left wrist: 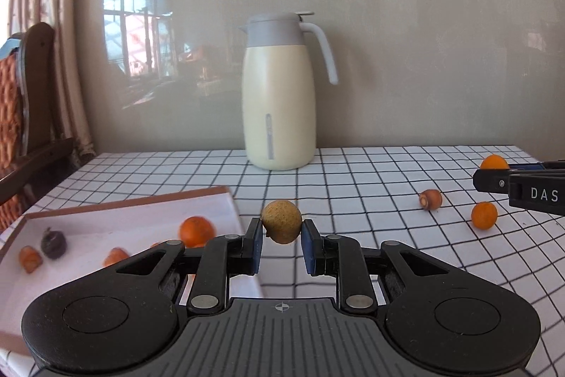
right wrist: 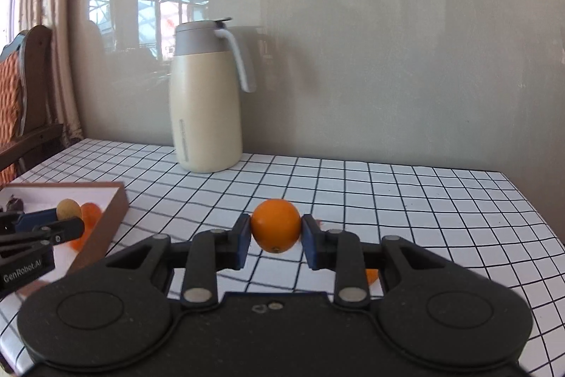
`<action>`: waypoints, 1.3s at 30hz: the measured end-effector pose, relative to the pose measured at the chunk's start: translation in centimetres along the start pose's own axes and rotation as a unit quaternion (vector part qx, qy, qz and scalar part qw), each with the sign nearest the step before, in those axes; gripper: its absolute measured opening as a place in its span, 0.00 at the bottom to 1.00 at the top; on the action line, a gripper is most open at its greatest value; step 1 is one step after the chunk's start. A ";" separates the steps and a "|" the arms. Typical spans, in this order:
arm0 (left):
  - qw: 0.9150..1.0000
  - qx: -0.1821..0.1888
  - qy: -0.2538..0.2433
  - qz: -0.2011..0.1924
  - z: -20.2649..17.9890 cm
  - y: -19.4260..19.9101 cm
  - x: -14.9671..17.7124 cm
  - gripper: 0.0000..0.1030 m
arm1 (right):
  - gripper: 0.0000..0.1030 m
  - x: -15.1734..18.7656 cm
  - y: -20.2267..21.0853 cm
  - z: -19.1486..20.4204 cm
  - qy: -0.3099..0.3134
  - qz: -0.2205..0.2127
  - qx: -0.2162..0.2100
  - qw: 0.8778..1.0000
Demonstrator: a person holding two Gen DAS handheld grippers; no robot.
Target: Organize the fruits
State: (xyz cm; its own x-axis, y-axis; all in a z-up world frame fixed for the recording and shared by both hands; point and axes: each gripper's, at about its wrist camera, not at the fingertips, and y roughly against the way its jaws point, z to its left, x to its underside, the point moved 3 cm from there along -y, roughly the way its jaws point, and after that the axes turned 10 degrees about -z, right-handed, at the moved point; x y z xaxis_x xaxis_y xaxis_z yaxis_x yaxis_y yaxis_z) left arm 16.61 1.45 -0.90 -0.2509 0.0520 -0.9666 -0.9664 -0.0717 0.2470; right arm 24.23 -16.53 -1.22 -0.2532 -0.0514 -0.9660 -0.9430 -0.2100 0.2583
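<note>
My left gripper (left wrist: 281,228) is shut on a small tan-brown round fruit (left wrist: 281,221), held above the checked tablecloth just right of the white tray (left wrist: 116,218). In the tray lie an orange (left wrist: 196,230), a dark plum-like fruit (left wrist: 53,244) and small orange pieces (left wrist: 30,258). My right gripper (right wrist: 276,228) is shut on an orange (right wrist: 275,224), lifted over the table. From the right wrist view the left gripper (right wrist: 72,224) shows at the left edge with the tan fruit (right wrist: 68,209) by the tray (right wrist: 106,228). Loose on the cloth lie a brownish fruit (left wrist: 430,199) and two oranges (left wrist: 484,215), (left wrist: 495,162).
A cream and grey thermos jug (left wrist: 279,94) stands at the back of the table against the wall. A wooden chair (left wrist: 28,115) with an orange cushion sits beyond the table's left edge. The table's right edge (right wrist: 536,218) is close to my right gripper.
</note>
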 end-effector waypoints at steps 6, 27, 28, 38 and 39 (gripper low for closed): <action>1.000 -0.012 0.007 -0.013 3.9 3.8 0.4 0.23 | 0.21 0.5 2.2 5.3 0.028 0.005 -0.043 0.999; 0.993 -0.108 0.033 -0.015 16.8 7.9 2.3 0.23 | 0.21 -0.2 1.1 18.5 0.064 0.000 -0.149 0.987; 0.993 -0.110 0.034 -0.016 17.1 8.0 2.3 0.23 | 0.21 -0.2 1.1 18.9 0.066 0.000 -0.152 0.986; 0.989 -0.139 0.041 -0.012 20.9 8.6 3.2 0.23 | 0.21 -0.2 0.4 21.9 0.071 -0.003 -0.174 0.982; 0.989 -0.141 0.041 -0.012 21.2 8.6 3.3 0.23 | 0.21 -0.2 0.3 22.3 0.072 -0.003 -0.175 0.982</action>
State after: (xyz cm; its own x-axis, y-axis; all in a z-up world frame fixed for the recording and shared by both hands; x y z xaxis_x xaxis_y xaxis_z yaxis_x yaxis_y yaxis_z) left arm 6.28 22.12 -0.51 -0.2118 -0.0229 -0.9770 -0.9146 -0.3478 0.2064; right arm 19.20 5.18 -0.81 -0.1904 -0.1820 -0.9647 -0.8057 -0.5325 0.2595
